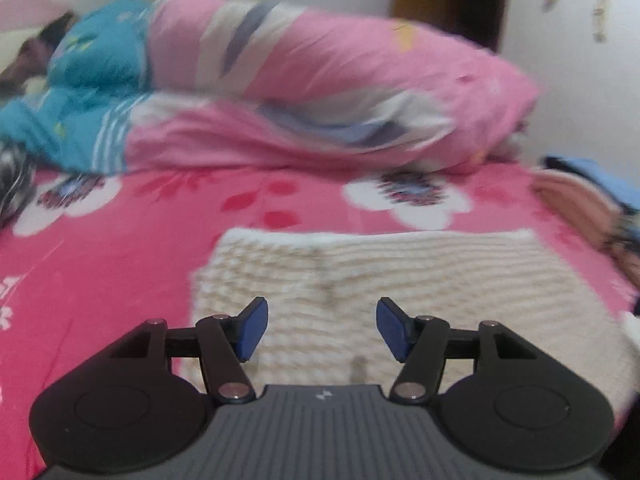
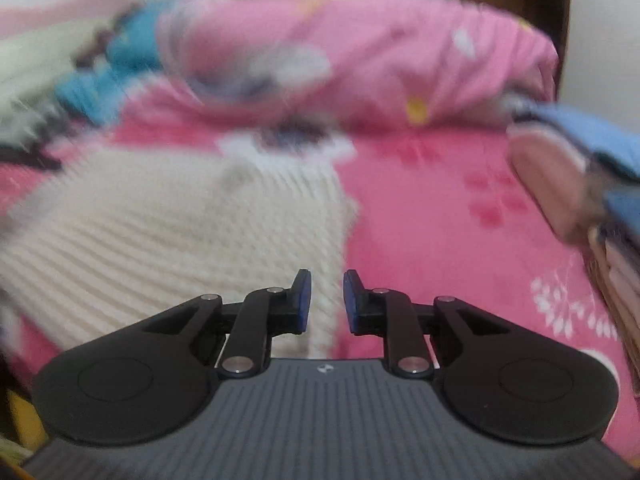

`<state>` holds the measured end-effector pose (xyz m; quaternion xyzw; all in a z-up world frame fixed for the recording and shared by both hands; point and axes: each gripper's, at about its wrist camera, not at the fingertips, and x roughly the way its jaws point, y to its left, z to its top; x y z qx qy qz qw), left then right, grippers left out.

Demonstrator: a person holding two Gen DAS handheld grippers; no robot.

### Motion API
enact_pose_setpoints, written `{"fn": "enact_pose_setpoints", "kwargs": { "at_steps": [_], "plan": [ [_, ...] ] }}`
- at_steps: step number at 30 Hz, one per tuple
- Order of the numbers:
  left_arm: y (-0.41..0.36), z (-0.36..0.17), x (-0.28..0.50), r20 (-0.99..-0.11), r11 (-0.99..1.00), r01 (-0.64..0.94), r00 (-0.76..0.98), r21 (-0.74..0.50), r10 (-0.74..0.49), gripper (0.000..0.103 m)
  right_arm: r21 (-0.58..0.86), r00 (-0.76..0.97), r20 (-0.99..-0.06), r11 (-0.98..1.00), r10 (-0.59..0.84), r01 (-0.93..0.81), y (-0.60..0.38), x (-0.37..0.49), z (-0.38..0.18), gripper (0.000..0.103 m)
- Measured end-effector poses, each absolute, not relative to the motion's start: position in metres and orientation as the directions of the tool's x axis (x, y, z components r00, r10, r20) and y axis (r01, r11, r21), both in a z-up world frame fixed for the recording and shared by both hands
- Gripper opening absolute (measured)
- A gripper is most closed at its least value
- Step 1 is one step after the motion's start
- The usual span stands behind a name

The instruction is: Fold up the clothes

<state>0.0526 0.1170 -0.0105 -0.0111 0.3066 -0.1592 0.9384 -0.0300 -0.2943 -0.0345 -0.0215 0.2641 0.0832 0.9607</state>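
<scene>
A cream knitted sweater (image 1: 360, 276) lies folded into a rectangle on the pink flowered bed sheet (image 1: 112, 280). My left gripper (image 1: 322, 322) hovers over its near edge, open wide, with nothing between its blue pads (image 1: 252, 332). In the right wrist view the sweater (image 2: 160, 232) fills the left half. My right gripper (image 2: 326, 298) stands over the sweater's right edge, open with a narrow gap and nothing held. Both views are blurred by motion.
A rolled pink and blue duvet (image 1: 320, 80) lies across the back of the bed (image 2: 440, 240). A stack of folded clothes (image 2: 580, 184), brown and blue, sits at the right edge (image 1: 580, 208). Beyond are a white wall and a brown door.
</scene>
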Motion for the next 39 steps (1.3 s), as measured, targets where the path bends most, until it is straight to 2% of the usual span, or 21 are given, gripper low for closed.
{"fn": "enact_pose_setpoints", "kwargs": {
  "at_steps": [4,6,8,9,13,15,18,26,28,30,32,35,37,39],
  "plan": [
    [0.084,-0.012,-0.002,-0.56,0.912,0.394,0.733,-0.113,-0.386,0.061,0.078,0.83,-0.455,0.943,0.323,-0.324,-0.262,-0.052,-0.029,0.017],
    [0.067,-0.029,-0.018,-0.6,0.907,0.409,0.704,-0.094,-0.38,0.061,0.116,0.772,-0.507,0.918,0.383,-0.38,-0.244,-0.048,-0.057,0.015],
    [0.054,-0.056,-0.022,-0.663,0.923,0.383,0.685,-0.027,-0.303,0.061,0.104,0.724,-0.587,0.921,0.361,-0.375,-0.23,-0.04,-0.098,0.014],
    [0.053,-0.067,-0.022,-0.677,0.933,0.36,0.686,-0.005,-0.269,0.061,0.089,0.748,-0.557,0.921,0.361,-0.379,-0.229,-0.043,-0.11,0.014],
    [0.063,-0.071,-0.024,-0.659,0.944,0.327,0.7,-0.048,-0.276,0.061,0.127,0.738,-0.586,0.937,0.336,-0.326,-0.224,-0.038,-0.073,0.016],
    [0.064,-0.073,-0.027,-0.652,0.943,0.331,0.706,-0.041,-0.276,0.061,0.082,0.778,-0.508,0.92,0.37,-0.384,-0.209,-0.052,-0.048,0.017],
    [0.064,-0.076,-0.031,-0.642,0.942,0.333,0.716,-0.034,-0.276,0.061,0.056,0.772,-0.426,0.866,0.471,-0.497,-0.183,-0.058,-0.04,0.016],
    [0.069,-0.076,-0.032,-0.631,0.935,0.348,0.712,-0.063,-0.307,0.063,-0.006,0.704,-0.585,0.866,0.402,-0.499,-0.151,-0.035,-0.065,0.016],
    [0.071,-0.077,-0.032,-0.624,0.936,0.343,0.714,-0.082,-0.317,0.062,-0.01,0.738,-0.5,0.849,0.454,-0.529,-0.147,-0.044,-0.041,0.016],
    [0.073,-0.076,-0.033,-0.62,0.934,0.345,0.714,-0.093,-0.326,0.062,-0.044,0.758,-0.454,0.837,0.469,-0.545,-0.14,-0.047,-0.036,0.016],
    [0.077,-0.076,-0.032,-0.618,0.931,0.345,0.708,-0.119,-0.341,0.062,-0.085,0.732,-0.507,0.819,0.455,-0.568,-0.13,-0.04,-0.06,0.016],
    [0.086,-0.071,-0.031,-0.606,0.924,0.342,0.704,-0.168,-0.371,0.062,-0.105,0.729,-0.5,0.803,0.467,-0.587,-0.134,-0.038,-0.097,0.016],
    [0.091,-0.064,-0.033,-0.583,0.921,0.347,0.717,-0.177,-0.382,0.063,-0.081,0.695,-0.557,0.804,0.455,-0.59,-0.133,-0.031,-0.075,0.015],
    [0.091,-0.055,-0.03,-0.556,0.921,0.35,0.738,-0.168,-0.382,0.065,-0.073,0.732,-0.519,0.831,0.442,-0.552,-0.14,-0.027,-0.047,0.016]
  ]
}}
